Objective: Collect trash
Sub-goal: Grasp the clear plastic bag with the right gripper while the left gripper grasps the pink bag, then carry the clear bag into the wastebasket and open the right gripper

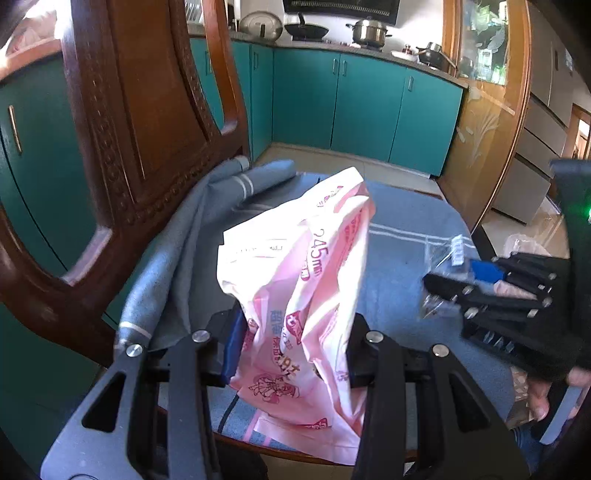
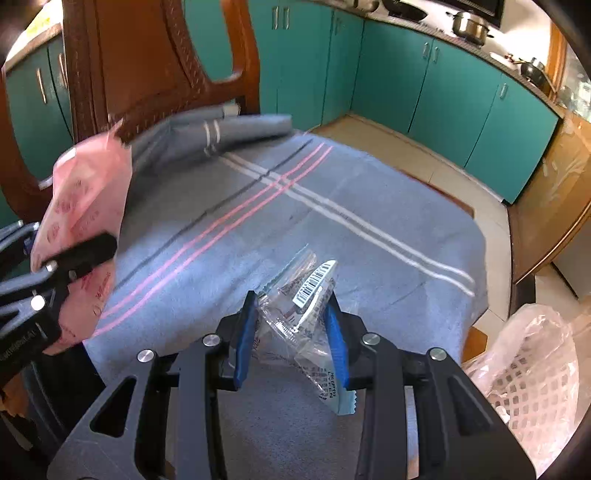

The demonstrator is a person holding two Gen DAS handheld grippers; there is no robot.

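The left gripper (image 1: 295, 354) is clamped on a crumpled pink-and-white printed plastic bag (image 1: 295, 288), which stands up between its blue-padded fingers above the seat of the carved dark wooden chair (image 1: 140, 122). That seat is covered by a grey-blue woven cloth with pink and white stripes (image 2: 295, 206), bunched into folds against the chair's backrest. Toward the front of the seat the right gripper (image 2: 291, 332) has its jaws drawn in narrow on a clear crinkled plastic wrapper with a barcode label (image 2: 306, 314) — the wrapper sits pinched between the blue pads, and it appears lifted just clear of the cloth, though the fisheye view makes that hard to judge. Past the chair's front right corner, down on the floor, stands a white lattice basket lined with a thin translucent plastic bag (image 2: 532, 373). Behind the chair runs a row of teal kitchen cabinets (image 1: 369, 107) — steel pots (image 1: 369, 31) rest on top.
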